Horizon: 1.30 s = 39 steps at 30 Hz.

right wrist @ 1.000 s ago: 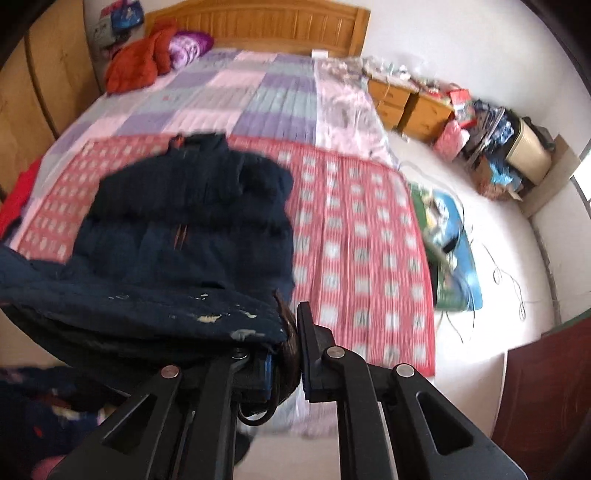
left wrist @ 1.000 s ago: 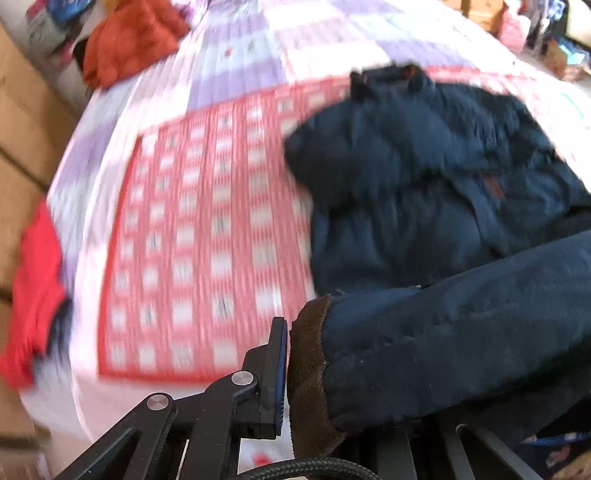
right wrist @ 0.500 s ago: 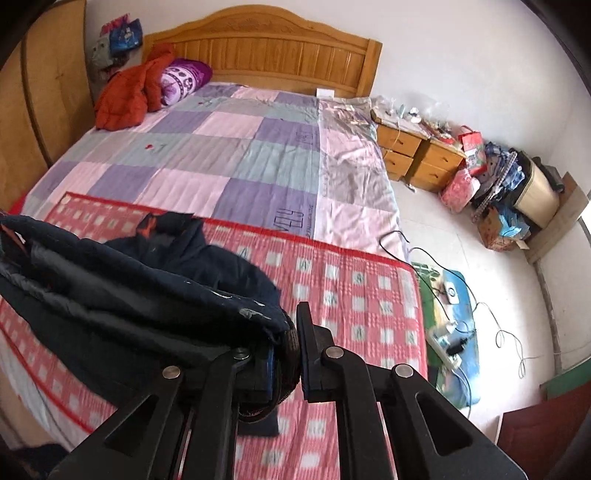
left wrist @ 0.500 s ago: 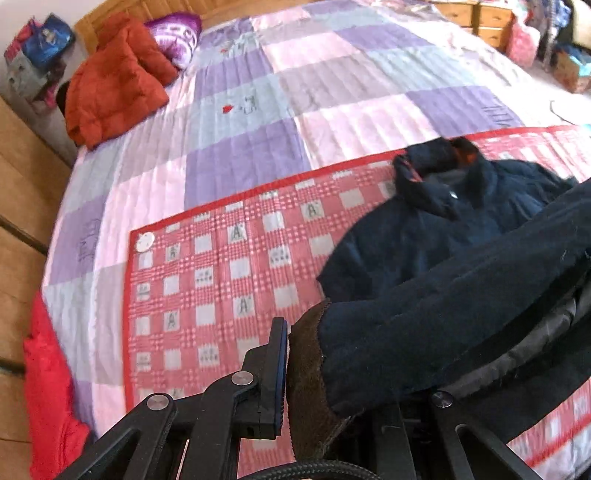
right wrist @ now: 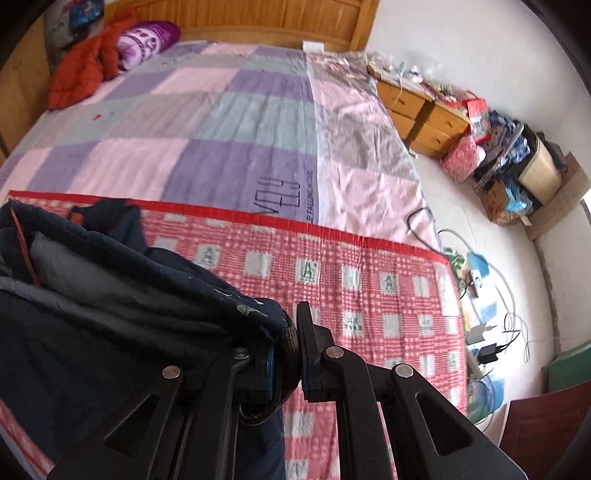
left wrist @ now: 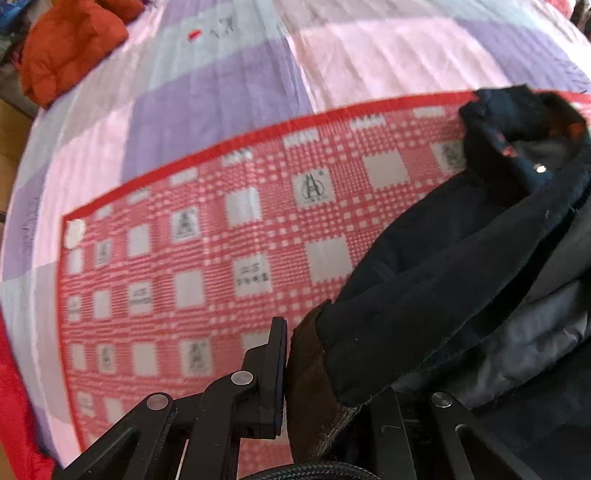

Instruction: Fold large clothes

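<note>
You had the left gripper (left wrist: 291,373) clamped on the brown cuff (left wrist: 310,387) of the navy jacket (left wrist: 461,266); jaws narrow, cuff pinched btwn them. Jacket filled the right half of the left wrist view, collar (left wrist: 517,125) at upper right, gray lining showing lower right. It lay over the red checked mat (left wrist: 207,258), which covered the center, w/ the purple-pink quilt (left wrist: 221,85) above it.

Your right gripper (right wrist: 293,354) was closed tight on the other cuff (right wrist: 288,343), bottom center of the right wrist view. Jacket bulk sat at left there, mat to the right. Orange coat (right wrist: 81,74) lay upper left by the wooden headboard (right wrist: 258,18); nightstand (right wrist: 417,110) upper right.
</note>
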{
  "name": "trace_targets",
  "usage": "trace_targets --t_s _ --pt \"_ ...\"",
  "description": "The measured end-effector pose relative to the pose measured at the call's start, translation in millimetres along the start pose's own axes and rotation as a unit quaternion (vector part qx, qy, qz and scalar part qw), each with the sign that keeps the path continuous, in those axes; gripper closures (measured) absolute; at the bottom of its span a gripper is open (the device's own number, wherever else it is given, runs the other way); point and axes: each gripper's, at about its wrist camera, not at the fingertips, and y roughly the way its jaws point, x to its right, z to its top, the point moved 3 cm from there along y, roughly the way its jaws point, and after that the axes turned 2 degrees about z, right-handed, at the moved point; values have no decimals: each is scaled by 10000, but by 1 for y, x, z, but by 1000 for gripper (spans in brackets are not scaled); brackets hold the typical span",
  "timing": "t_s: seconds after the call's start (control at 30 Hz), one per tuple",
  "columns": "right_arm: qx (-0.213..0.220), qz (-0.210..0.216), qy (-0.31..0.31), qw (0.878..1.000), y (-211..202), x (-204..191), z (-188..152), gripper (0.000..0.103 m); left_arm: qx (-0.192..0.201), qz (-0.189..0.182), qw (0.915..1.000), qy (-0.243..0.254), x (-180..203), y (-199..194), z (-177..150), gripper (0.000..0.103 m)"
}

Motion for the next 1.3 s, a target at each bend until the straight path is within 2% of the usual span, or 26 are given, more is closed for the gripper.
trace_targets --t_s 0.2,0.4,0.43,0.47,0.5,0.53,0.57,0.6,0.63,0.7,0.8,0.83,0.9,0.93,0.97,1.03,1.07,1.1,1.13,1.17,1.2,1.23,1.27,1.3 --pt "-227 -65 55 9997 64 -5 2 92 -353 -236 9991 -56 15 56 10 87" --pt "-544 33 356 9979 108 -1 3 92 -550 -477 9973 129 26 74 19 83" --pt "-564 104 461 9973 112 1 3 91 -566 -566 9967 139 24 73 19 81" --pt "-615 188 572 9963 117 4 2 90 -550 -576 9967 170 21 70 20 71" --pt "-652 193 604 9959 117 6 1 80 -543 -607 9965 162 16 68 22 66" --pt "-684 138 631 9956 118 8 1 65 -560 -671 9961 128 12 65 22 59" --pt "-695 30 643 9955 118 12 1 57 -607 -827 9947 57 4 61 24 54" --pt "-691 14 671 9954 114 15 1 43 -622 -925 9938 17 -1 58 26 51" --pt "-670 56 722 9951 109 18 1 35 -582 -1038 9929 -31 -6 52 28 47" --pt "-502 160 790 9955 92 25 2 31 -425 -1582 9862 -225 -17 31 31 47" --pt "12 123 443 9989 53 19 5 26 -287 -1994 9785 -442 -26 11 32 43" --pt "251 20 195 9995 36 12 6 24 -339 -2187 9735 -584 -28 9 33 42" --pt "612 -102 -243 9978 11 -2 7 16 -666 -2770 9527 -1061 -31 14 35 40" --pt "724 -137 -422 9964 0 -9 8 15 -732 -2940 9438 -1320 -33 16 39 30" --pt "789 -242 -542 9951 -7 -13 9 15 -719 -3032 9379 -1523 -34 16 42 22" --pt "1072 -375 -727 9909 -26 -22 12 15 -561 -3379 9140 -2176 -39 9 53 22" --pt "1179 -187 -608 9910 -34 -26 13 15 -473 -3584 8992 -2465 -42 4 59 21" --pt "1226 84 -459 9914 -40 -29 13 15 -276 -3670 8905 -2675 -44 -6 65 21" --pt "1236 556 -300 9903 -45 -35 12 15 -98 -3542 8971 -2639 -43 -17 70 20" --pt "1248 872 -233 9881 -49 -42 10 15 47 -3352 9084 -2498 -41 -24 73 17" --pt "1247 975 -258 9870 -52 -50 7 15 201 -3028 9272 -2195 -31 -36 75 17" --pt "1209 1081 -370 9861 -53 -63 1 15 290 -2791 9425 -1815 -16 -46 74 16" --pt "1141 1206 -487 9849 -51 -77 -6 15 354 -2620 9532 -1466 1 -53 71 16" --pt "1071 1291 -600 9840 -51 -89 -13 15 396 -2526 9592 -1210 14 -58 68 16"
